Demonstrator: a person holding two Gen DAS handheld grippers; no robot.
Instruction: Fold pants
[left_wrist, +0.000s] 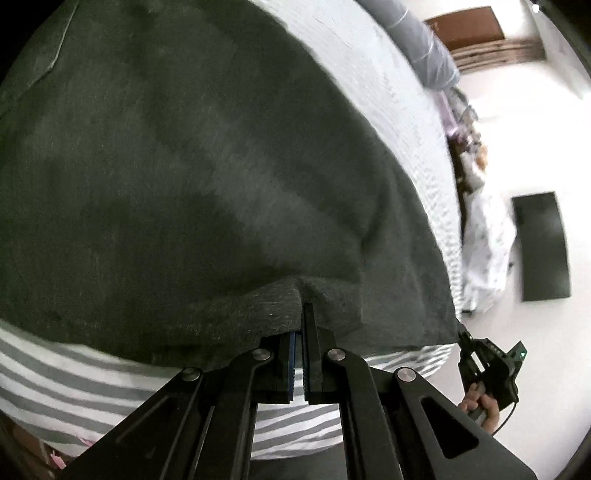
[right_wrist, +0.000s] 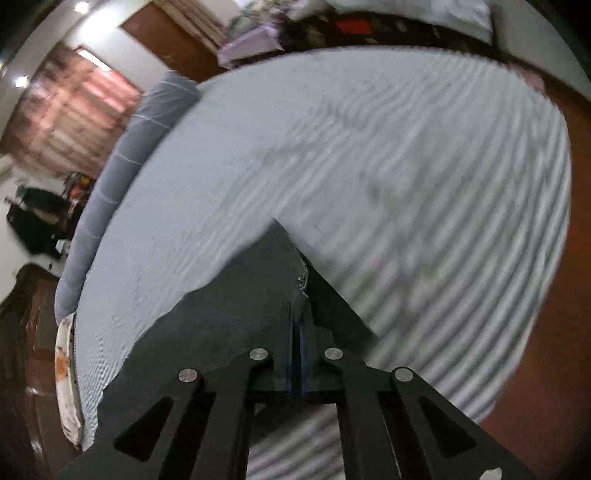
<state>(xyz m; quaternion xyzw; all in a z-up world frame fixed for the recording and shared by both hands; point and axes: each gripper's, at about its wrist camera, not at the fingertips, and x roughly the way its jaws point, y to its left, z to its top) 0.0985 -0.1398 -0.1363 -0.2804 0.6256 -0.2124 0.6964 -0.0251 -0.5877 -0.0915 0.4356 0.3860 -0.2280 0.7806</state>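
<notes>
The dark grey pants (left_wrist: 192, 177) lie spread over the striped bed sheet (left_wrist: 417, 122) and fill most of the left wrist view. My left gripper (left_wrist: 300, 325) is shut on the pants' near edge, which drapes over its fingers. My right gripper (right_wrist: 297, 317) is shut on a corner of the same dark pants (right_wrist: 236, 295), lifted above the sheet (right_wrist: 406, 155). The right gripper also shows in the left wrist view (left_wrist: 487, 365), held by a hand at the pants' right corner.
A grey-blue bolster (right_wrist: 125, 147) lies along the bed's far left side. A dark mat (left_wrist: 541, 245) lies on the pale floor beside the bed. Clutter and a wooden headboard (right_wrist: 369, 26) stand at the bed's far end.
</notes>
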